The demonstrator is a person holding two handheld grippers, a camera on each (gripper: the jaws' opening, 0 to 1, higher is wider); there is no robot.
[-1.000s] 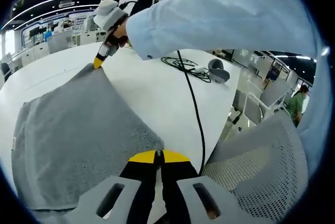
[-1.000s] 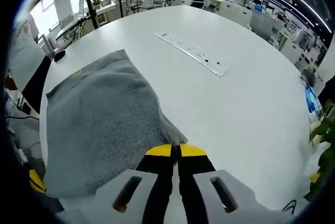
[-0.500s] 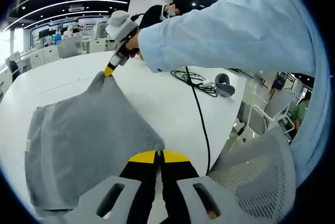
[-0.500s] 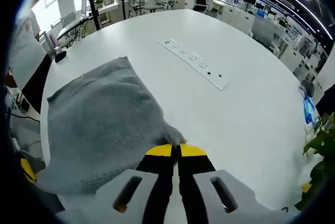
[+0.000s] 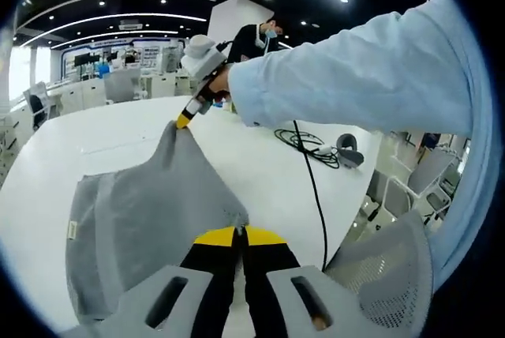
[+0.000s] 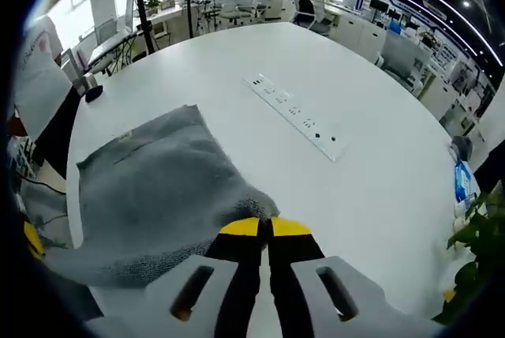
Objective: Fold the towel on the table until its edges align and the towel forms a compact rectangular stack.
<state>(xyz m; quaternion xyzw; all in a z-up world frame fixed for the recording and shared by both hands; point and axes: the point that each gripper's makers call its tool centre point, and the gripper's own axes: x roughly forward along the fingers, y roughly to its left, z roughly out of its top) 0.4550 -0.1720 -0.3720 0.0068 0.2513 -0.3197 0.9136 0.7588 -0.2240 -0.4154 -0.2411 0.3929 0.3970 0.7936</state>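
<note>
Grey towel (image 5: 150,204): soft terry cloth, nubbly and matt. White desk (image 6: 379,156): smooth, faint satin sheen. Chair back (image 5: 383,275) at 4 o'clock: pale open mesh. Sleeve (image 5: 355,77): light blue woven cloth, matt. Cable (image 5: 312,188): black, slightly glossy.

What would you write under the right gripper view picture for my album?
Right claw pinching a corner of the grey towel above the white table.

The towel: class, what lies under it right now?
The white table shows around the grey towel, and lies under its far part. Each gripper, left and right, pinches a corner. What lies beneath the lifted near edge is covered by the cloth.
</note>
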